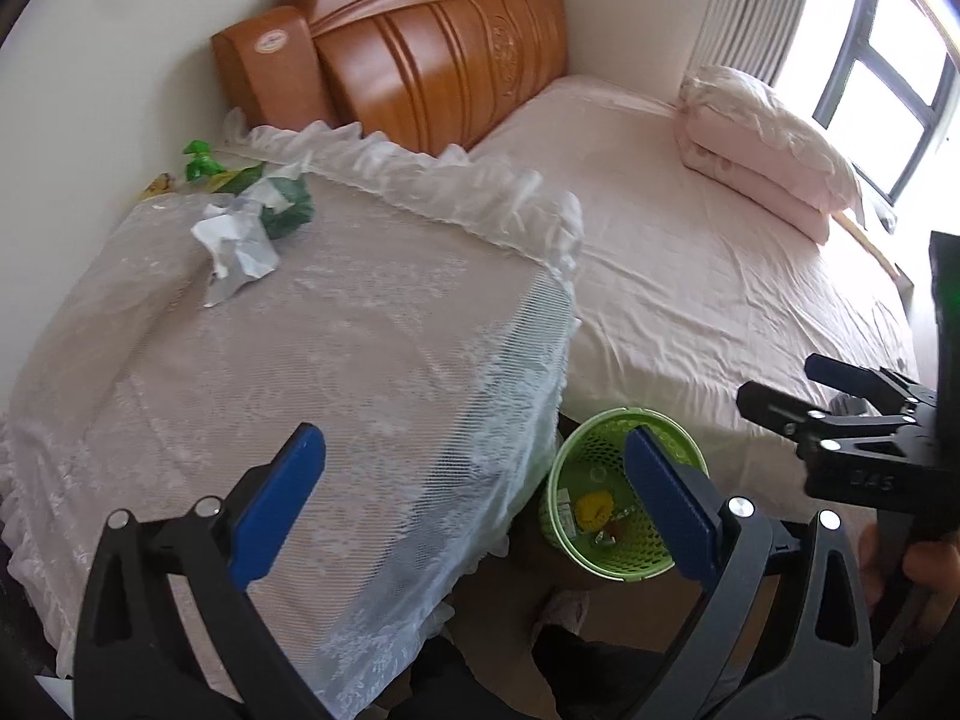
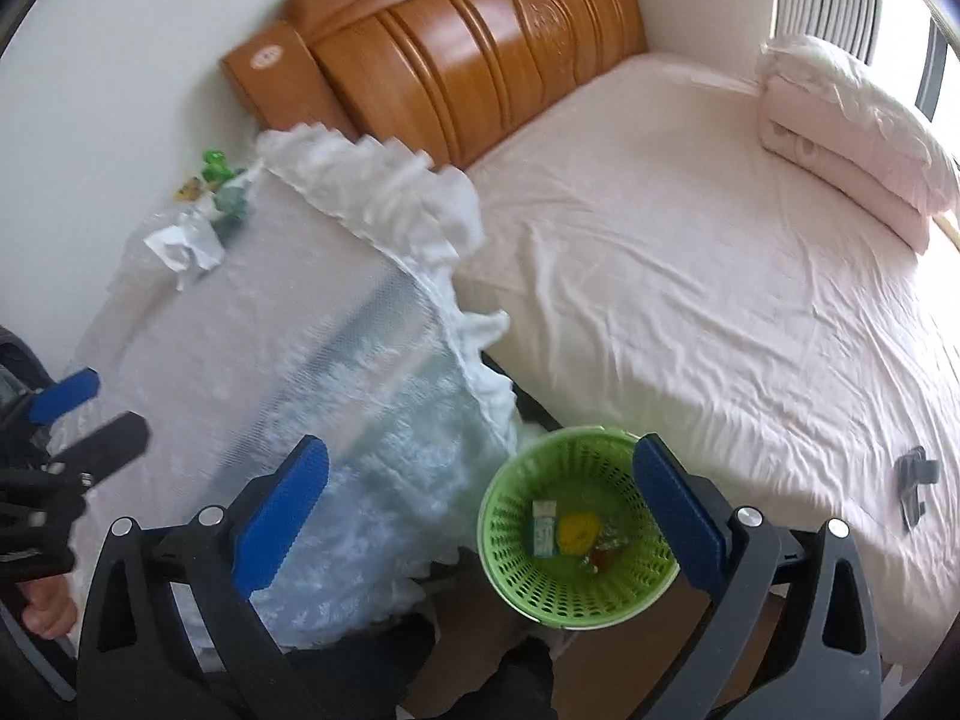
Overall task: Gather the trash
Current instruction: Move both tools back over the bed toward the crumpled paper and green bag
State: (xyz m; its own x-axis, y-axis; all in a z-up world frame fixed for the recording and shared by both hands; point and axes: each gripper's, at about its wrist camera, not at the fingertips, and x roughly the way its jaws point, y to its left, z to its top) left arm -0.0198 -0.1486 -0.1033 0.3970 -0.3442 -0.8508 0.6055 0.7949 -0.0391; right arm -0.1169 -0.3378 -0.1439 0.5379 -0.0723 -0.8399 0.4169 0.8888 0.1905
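A green mesh bin (image 1: 624, 498) (image 2: 576, 528) stands on the floor between a lace-covered stand and the bed; it holds a yellow piece (image 2: 577, 531), a small carton (image 2: 545, 528) and other scraps. Crumpled white paper (image 1: 234, 246) (image 2: 183, 246) and a green wrapper (image 1: 288, 207) (image 2: 231, 204) lie at the far end of the lace cover (image 1: 336, 330). My left gripper (image 1: 474, 498) is open and empty above the cover's near edge. My right gripper (image 2: 480, 510) is open and empty just above the bin; it also shows in the left wrist view (image 1: 780, 390).
A green toy (image 1: 201, 159) and yellowish packaging sit by the wall behind the trash. The pink bed (image 2: 690, 276) with a wooden headboard (image 1: 432, 48) and folded quilt (image 1: 762, 144) fills the right. A grey object (image 2: 915, 483) lies on the bed.
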